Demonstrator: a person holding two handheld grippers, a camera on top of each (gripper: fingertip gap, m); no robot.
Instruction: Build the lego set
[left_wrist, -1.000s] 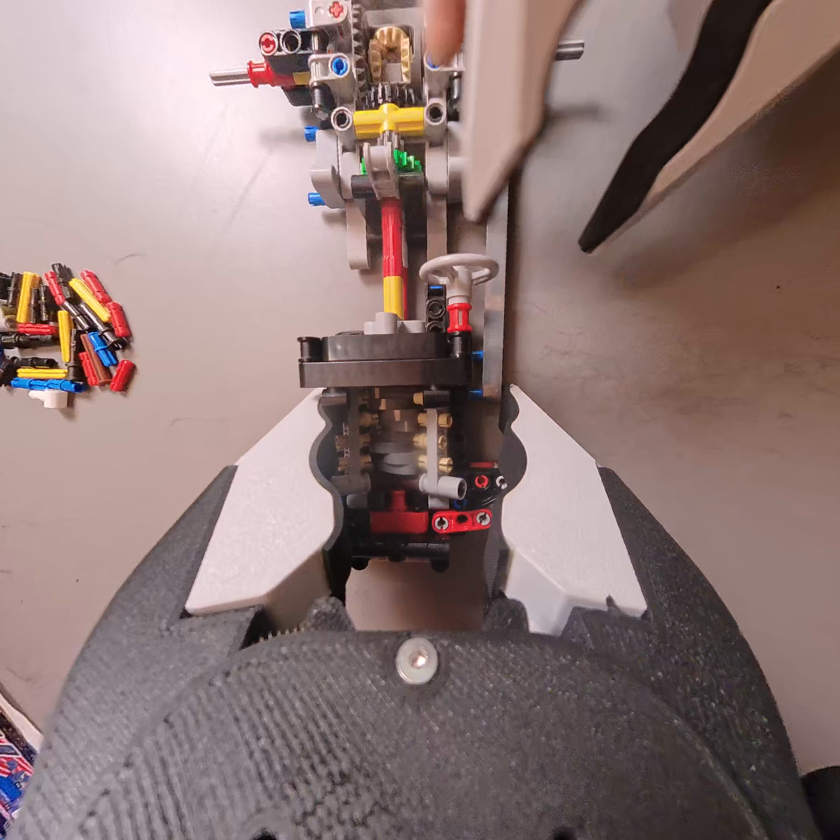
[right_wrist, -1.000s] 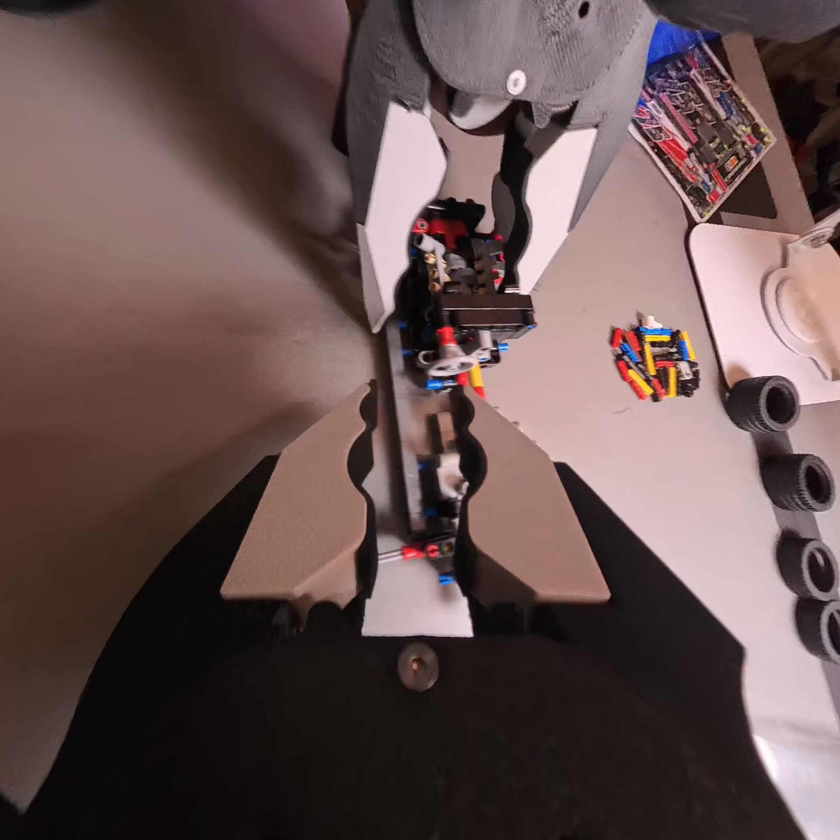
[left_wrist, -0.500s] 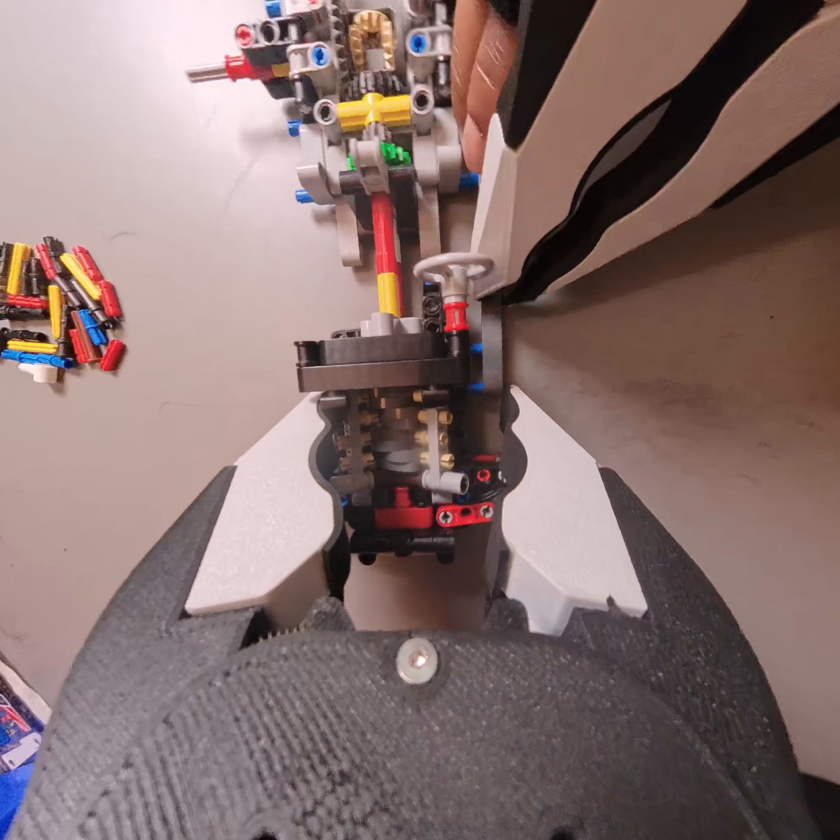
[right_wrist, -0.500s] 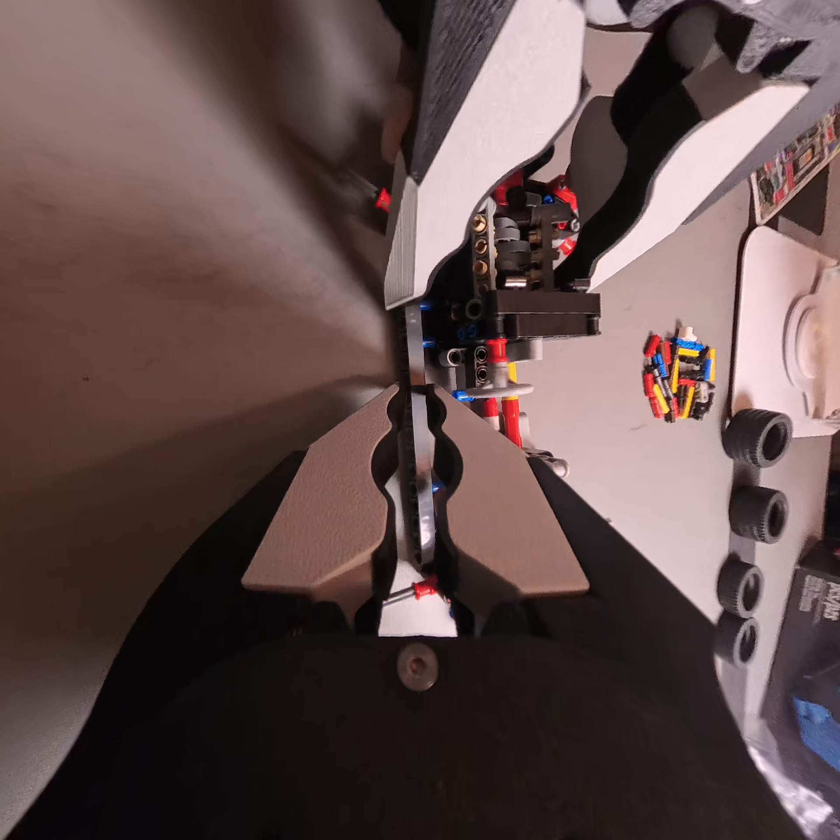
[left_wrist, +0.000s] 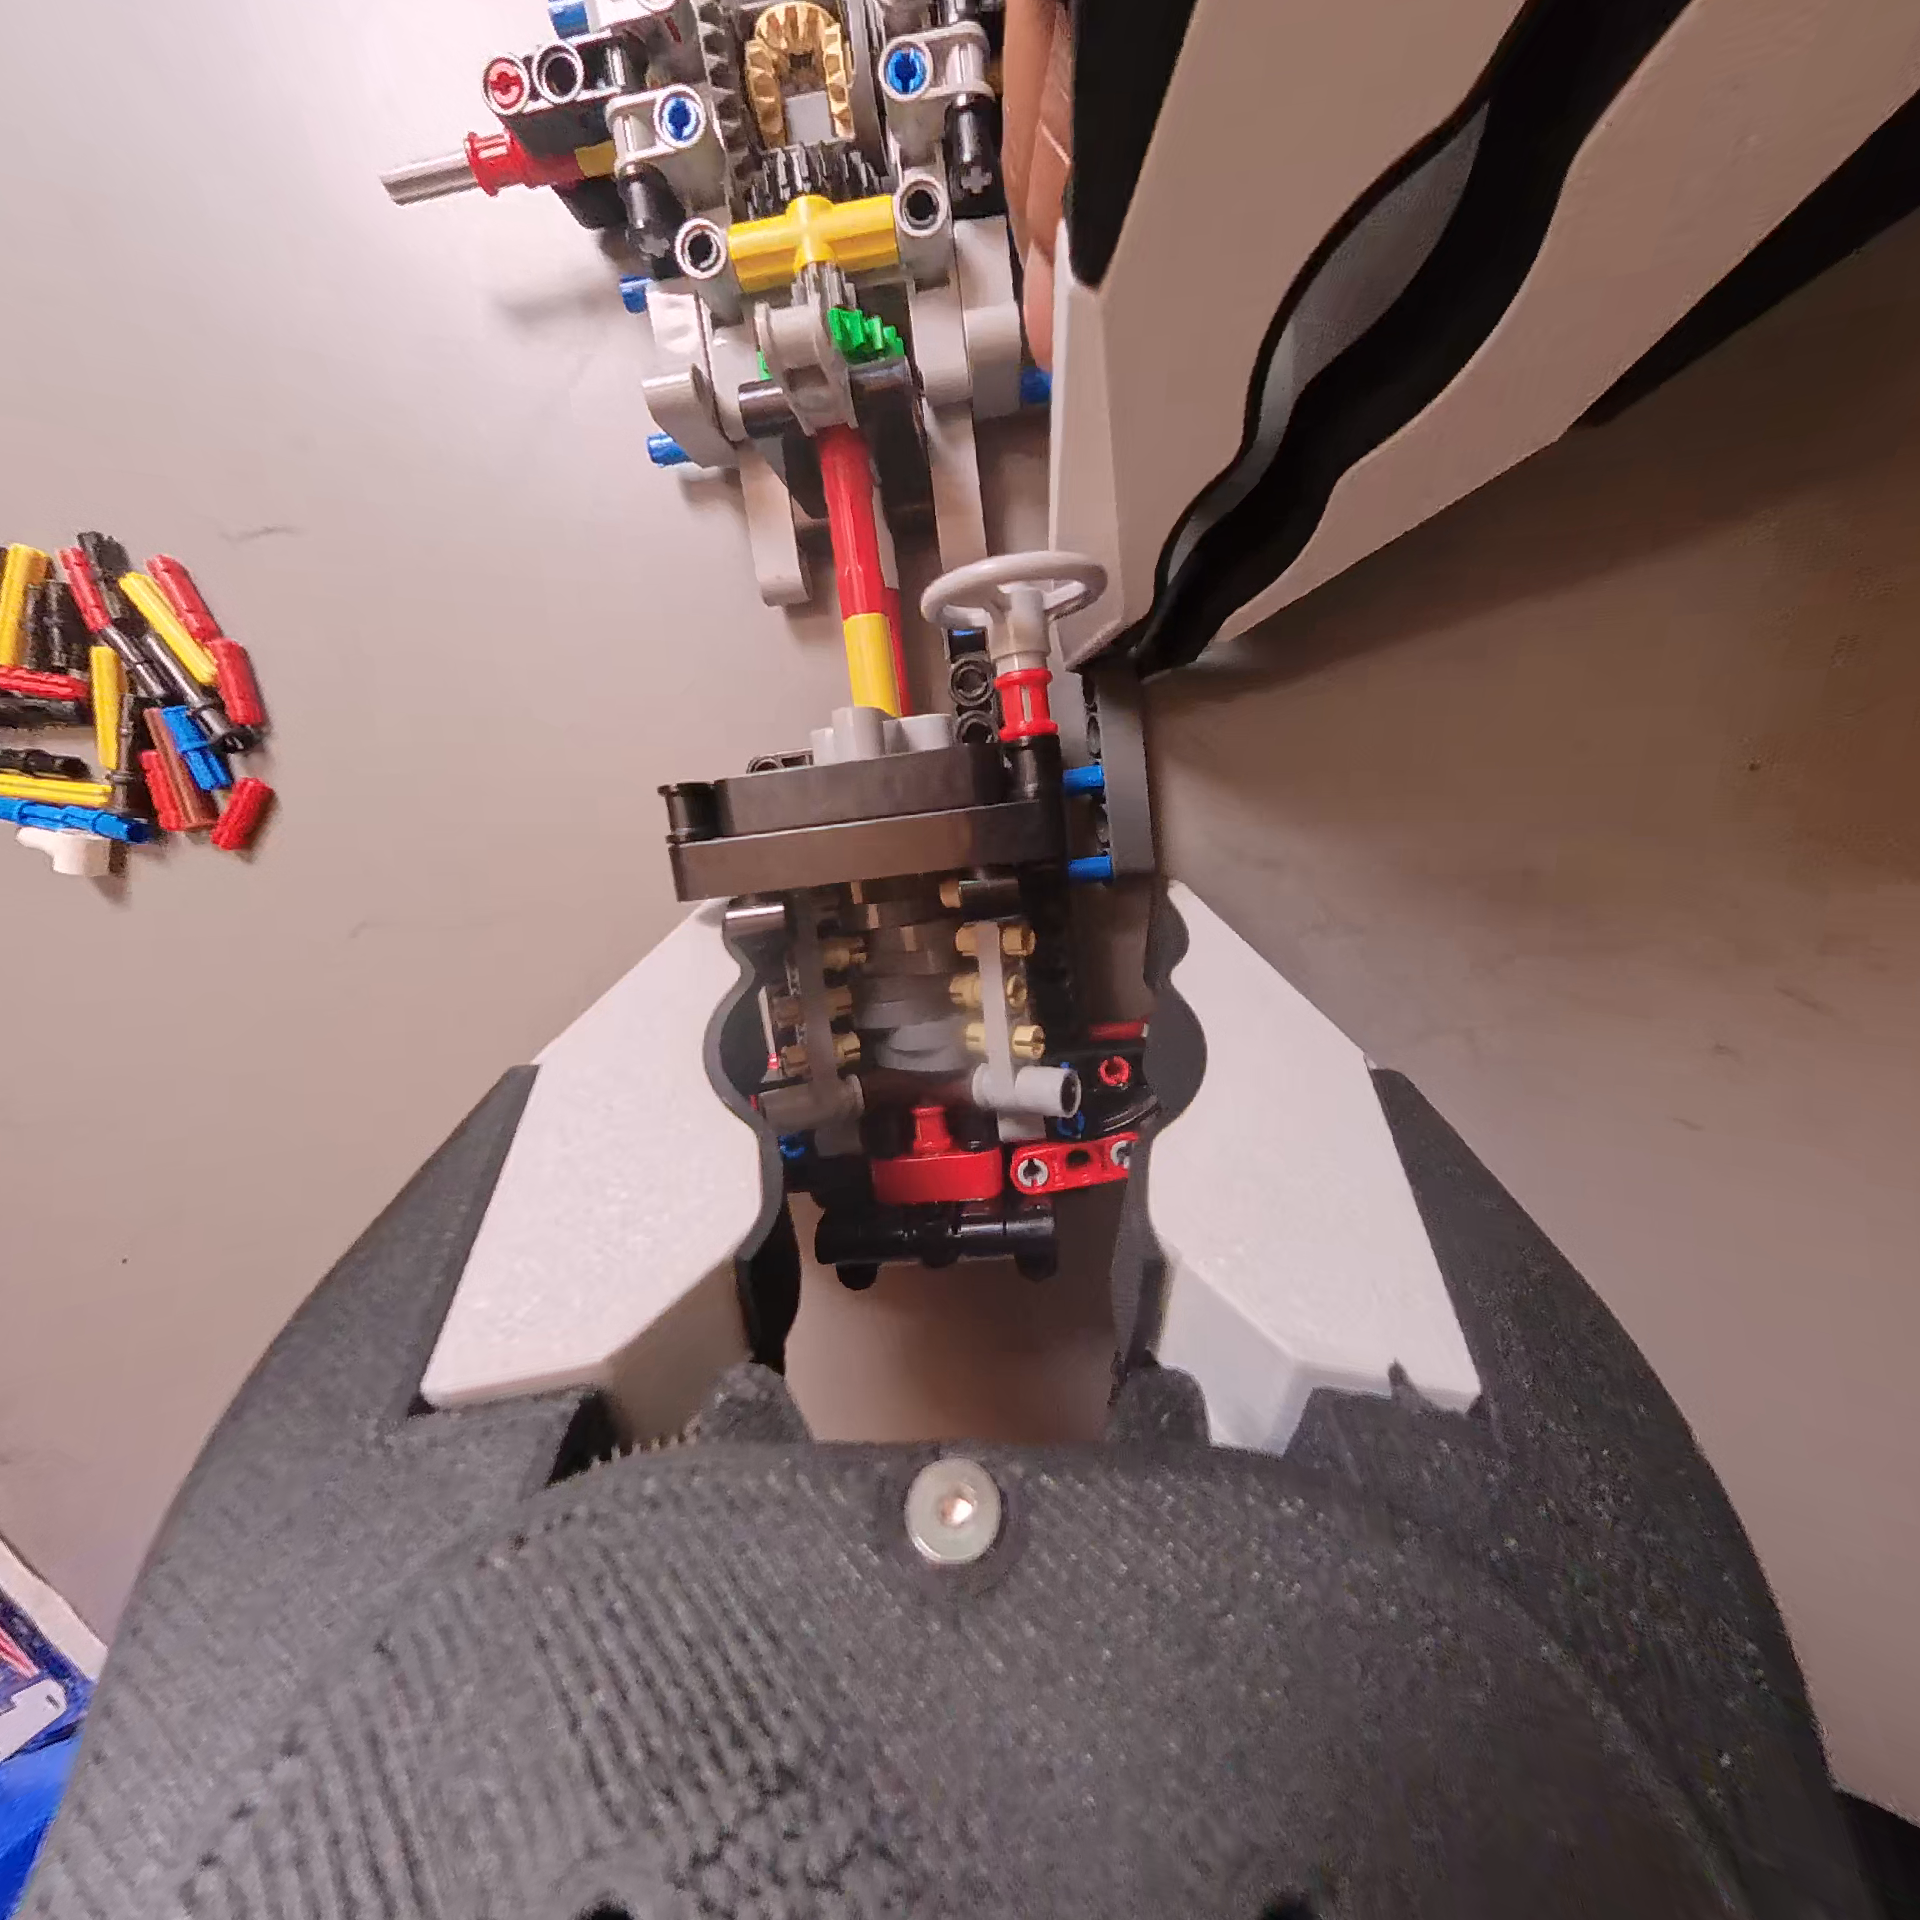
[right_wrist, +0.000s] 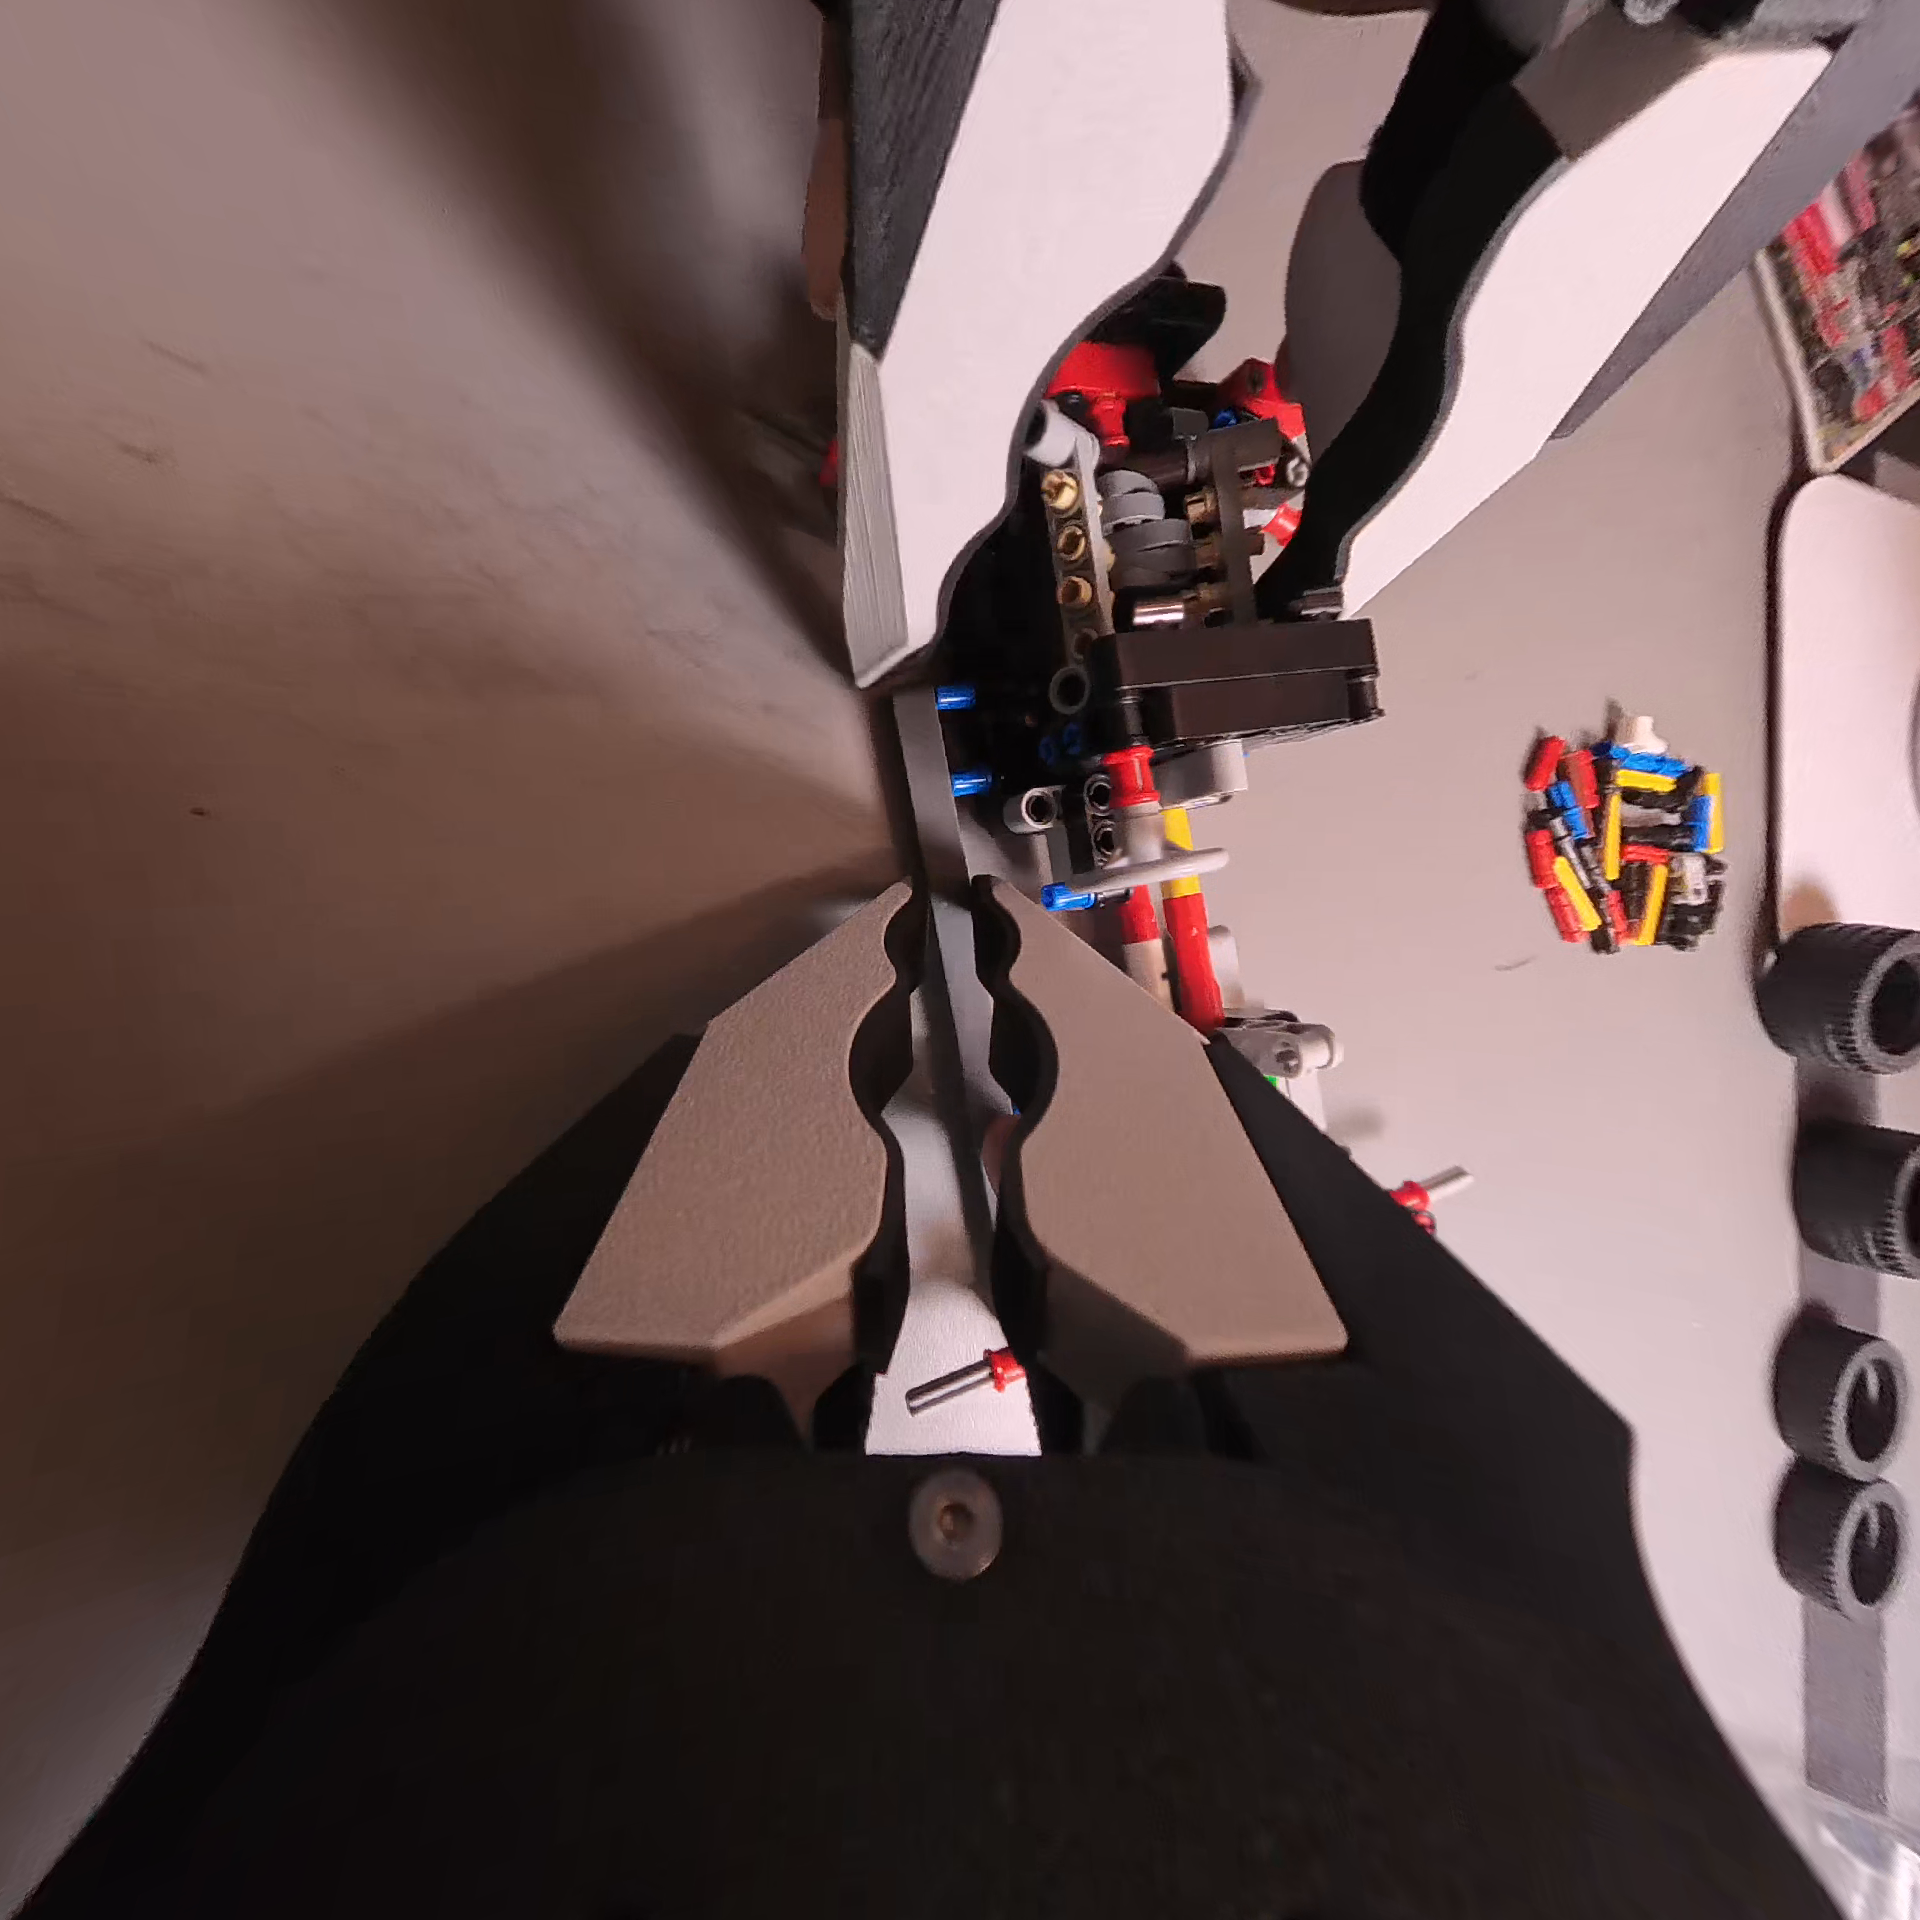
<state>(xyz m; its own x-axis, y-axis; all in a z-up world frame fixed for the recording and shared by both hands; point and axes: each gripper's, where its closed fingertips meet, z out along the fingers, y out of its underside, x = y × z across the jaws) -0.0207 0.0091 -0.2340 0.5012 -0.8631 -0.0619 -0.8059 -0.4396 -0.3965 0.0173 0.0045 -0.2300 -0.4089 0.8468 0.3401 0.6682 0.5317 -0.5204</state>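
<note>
A partly built lego car chassis (left_wrist: 862, 810) lies on the table, with a black engine block, a red and yellow shaft and a white steering wheel (left_wrist: 1013, 582). My left gripper (left_wrist: 945, 935) is shut on its engine end; it also shows in the right wrist view (right_wrist: 1112, 623). My right gripper (right_wrist: 945, 904) is shut on a long grey beam (right_wrist: 930, 769). It holds the beam edge-on against blue pins (right_wrist: 966, 781) on the chassis side. In the left wrist view the right gripper (left_wrist: 1112, 644) comes in from the upper right onto the beam (left_wrist: 1122, 800).
A pile of small coloured pins and axles (left_wrist: 114, 707) (right_wrist: 1621, 842) lies beside the chassis. Several black tyres (right_wrist: 1849, 997) stand in a row by a white tray (right_wrist: 1849, 707). An instruction booklet (right_wrist: 1860, 270) lies far right. A person's fingers (left_wrist: 1029, 156) show beside the right gripper. My right fingertips sit around 5 cm from my left ones.
My right gripper has closed from around the chassis onto the grey beam and slid along it toward the engine end. My left gripper keeps its hold.
</note>
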